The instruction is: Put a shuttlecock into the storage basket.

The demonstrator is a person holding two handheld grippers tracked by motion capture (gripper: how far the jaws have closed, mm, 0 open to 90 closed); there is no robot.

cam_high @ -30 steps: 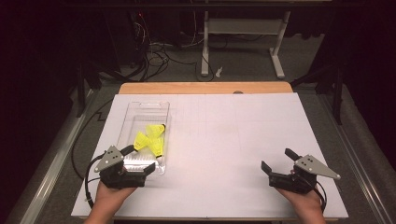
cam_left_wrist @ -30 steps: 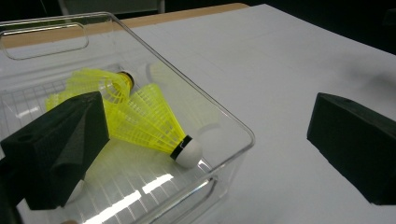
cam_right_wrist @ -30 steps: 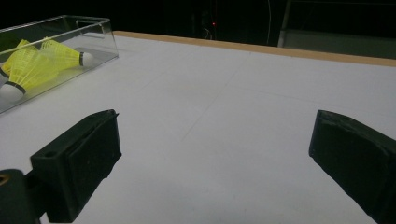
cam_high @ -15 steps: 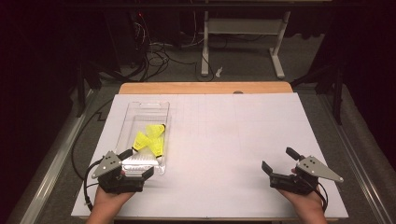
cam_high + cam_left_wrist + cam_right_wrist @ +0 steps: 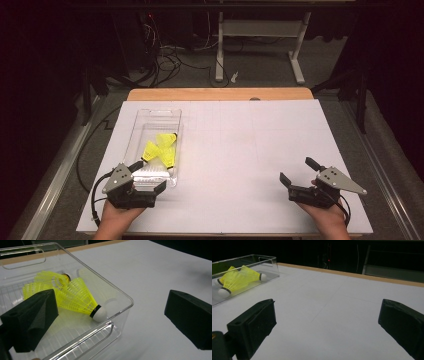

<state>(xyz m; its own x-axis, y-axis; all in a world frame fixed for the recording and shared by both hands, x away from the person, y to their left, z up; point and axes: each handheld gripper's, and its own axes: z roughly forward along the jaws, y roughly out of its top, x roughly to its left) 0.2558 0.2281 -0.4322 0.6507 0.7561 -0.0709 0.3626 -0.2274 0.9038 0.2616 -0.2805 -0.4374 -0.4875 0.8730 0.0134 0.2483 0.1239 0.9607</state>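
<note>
Yellow shuttlecocks (image 5: 161, 151): lying together inside the clear plastic bin (image 5: 150, 119) toward the left edge of the bench (image 5: 250, 145), none lifted out, so the handling looks barely begun. Left hand-held gripper (image 5: 148, 175): jaws wide, straddling the bin's near right corner, gripping nothing. Right hand-held gripper (image 5: 299, 176): jaws wide, empty, near the front right corner.

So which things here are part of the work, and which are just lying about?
In the work:
clear plastic bin
yellow shuttlecocks
left gripper, open at the bin's near end

Just about:
right gripper, open over white table cover
floor cables
</note>
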